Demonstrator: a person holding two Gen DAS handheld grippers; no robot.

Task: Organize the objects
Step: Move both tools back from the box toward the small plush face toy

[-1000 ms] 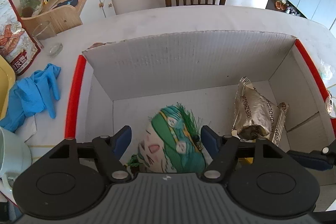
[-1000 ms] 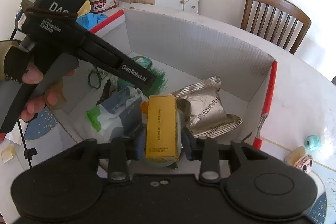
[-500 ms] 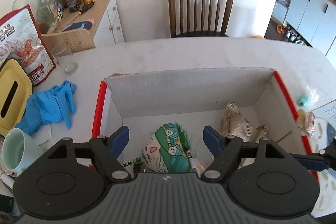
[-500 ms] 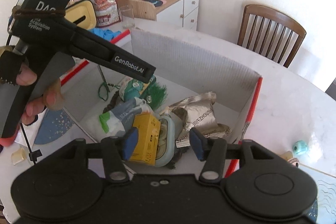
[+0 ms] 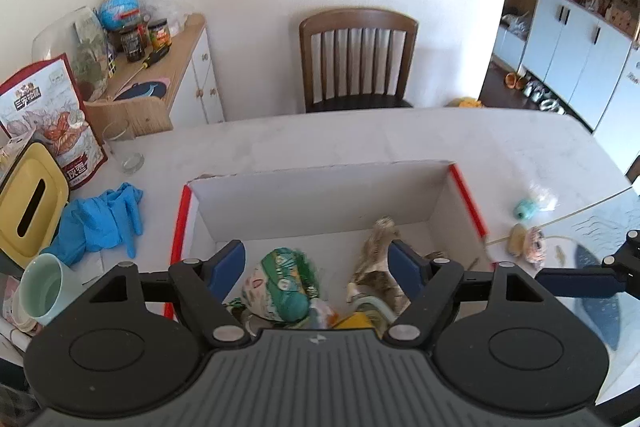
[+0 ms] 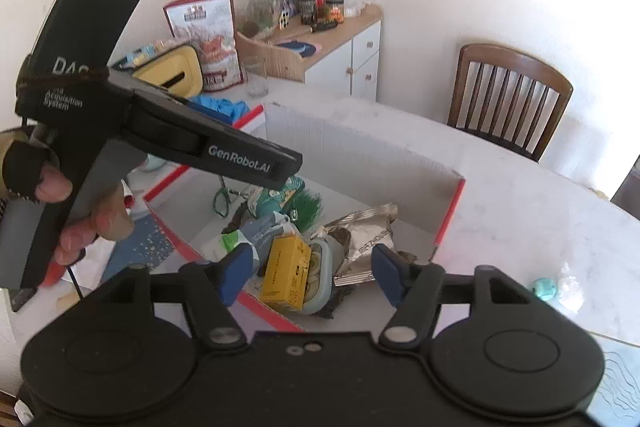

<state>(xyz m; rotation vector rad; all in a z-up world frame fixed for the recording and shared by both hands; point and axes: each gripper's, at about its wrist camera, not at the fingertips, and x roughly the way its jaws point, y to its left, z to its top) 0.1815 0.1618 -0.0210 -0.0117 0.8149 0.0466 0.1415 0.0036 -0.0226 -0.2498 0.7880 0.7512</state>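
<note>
Our right gripper [image 6: 310, 273] has just been opening its jaws; they stand apart with nothing pressed between them, the yellow box [image 6: 286, 273] lying loose below among the packets. Our left gripper [image 5: 316, 267] has also just widened and grips nothing; the green-haired doll [image 5: 282, 285] lies beneath it inside the cardboard box [image 5: 320, 193].

We judge the drop-off step finished, both tools clear above the box. Next we would need another loose item: the teal spool [image 5: 525, 209] and the small round trinket [image 5: 534, 245] sit on the counter [image 5: 320, 143] just beyond the box's red right edge, the blue gloves [image 5: 100, 221] off its left side.

The box's far half is bare, so there is room for more. Its upright walls call for a high approach, and the left tool's body crowds the right's view.
</note>
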